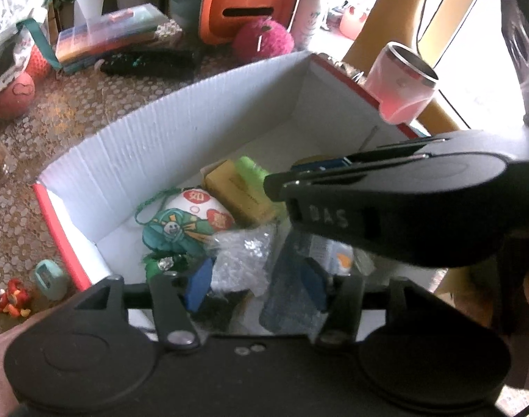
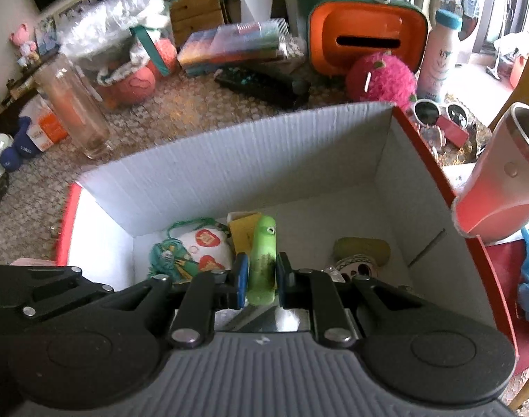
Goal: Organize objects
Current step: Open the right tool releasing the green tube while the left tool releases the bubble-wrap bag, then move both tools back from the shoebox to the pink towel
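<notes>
a patterned tablecloth (image 2: 194,111) in a cluttered room carries a white cardboard box (image 2: 229,160). at left inside it lie a painted pouch (image 2: 194,246) and a yellow packet (image 2: 243,232). the left gripper (image 1: 255,283) stands half spread over a clear plastic bag (image 1: 243,257), apparently dropping it off. the right gripper (image 2: 259,279) pinches a green toy (image 2: 264,260) above the box floor; next it likely needs lowering and releasing.
</notes>
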`<state>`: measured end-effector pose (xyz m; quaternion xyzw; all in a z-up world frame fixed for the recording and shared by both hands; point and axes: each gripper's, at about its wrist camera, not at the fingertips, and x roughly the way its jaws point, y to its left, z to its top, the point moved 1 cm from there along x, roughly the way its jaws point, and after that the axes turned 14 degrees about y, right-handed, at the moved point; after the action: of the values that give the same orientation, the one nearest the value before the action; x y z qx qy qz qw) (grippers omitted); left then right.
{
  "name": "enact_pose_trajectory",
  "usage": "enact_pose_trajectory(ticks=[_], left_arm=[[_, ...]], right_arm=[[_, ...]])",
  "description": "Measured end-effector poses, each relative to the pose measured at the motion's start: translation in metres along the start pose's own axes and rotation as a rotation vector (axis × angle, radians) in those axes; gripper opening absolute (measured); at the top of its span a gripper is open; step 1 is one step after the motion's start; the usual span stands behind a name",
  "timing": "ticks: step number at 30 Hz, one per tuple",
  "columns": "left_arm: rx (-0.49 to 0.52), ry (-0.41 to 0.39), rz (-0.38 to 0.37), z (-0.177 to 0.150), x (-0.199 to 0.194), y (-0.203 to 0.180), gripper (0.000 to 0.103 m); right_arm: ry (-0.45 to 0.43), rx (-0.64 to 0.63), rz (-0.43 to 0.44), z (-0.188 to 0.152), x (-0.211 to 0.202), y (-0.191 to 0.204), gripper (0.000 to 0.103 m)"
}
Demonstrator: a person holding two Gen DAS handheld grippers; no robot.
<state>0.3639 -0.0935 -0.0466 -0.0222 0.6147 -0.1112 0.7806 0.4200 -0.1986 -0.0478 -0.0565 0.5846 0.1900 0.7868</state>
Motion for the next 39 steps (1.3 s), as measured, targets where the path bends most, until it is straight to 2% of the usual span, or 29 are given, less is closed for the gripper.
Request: enact_pose_trajectory(ticks=[9, 13, 23, 29, 34, 37, 39], left_arm=[[0.033, -0.072, -0.01, -0.032, -0.05, 0.004, 0.057], [0.033, -0.11, 0.008, -0.05, -0.073, 0.015, 0.059], [-0.047, -0.166, 0.036, -0.09, -0.111, 0.07, 0.061], [-0.1, -0.195, 0.057, -0.111, -0.129, 0.11, 0.064], [-0.136, -0.205, 0.09, -0.127, -0.139, 0.142, 0.072], [-0.161, -0.207, 0.095, -0.132, -0.141, 0.16, 0.074], [-0.172, -0.21, 0.097, -0.136, -0.141, 0.169, 0.078]], right_arm=[[-0.069, -0.025, 0.008, -0.021, -0.043, 0.014, 0.016], [-0.107, -0.056, 0.021, -0.037, -0.065, 0.026, 0.016], [-0.174, -0.113, 0.075, -0.079, -0.101, 0.065, 0.017], [-0.196, -0.143, 0.106, -0.095, -0.108, 0.095, 0.026], [-0.201, -0.174, 0.119, -0.107, -0.105, 0.123, 0.027], [-0.201, -0.188, 0.132, -0.113, -0.1, 0.139, 0.033], [-0.205, -0.199, 0.136, -0.116, -0.096, 0.15, 0.054]])
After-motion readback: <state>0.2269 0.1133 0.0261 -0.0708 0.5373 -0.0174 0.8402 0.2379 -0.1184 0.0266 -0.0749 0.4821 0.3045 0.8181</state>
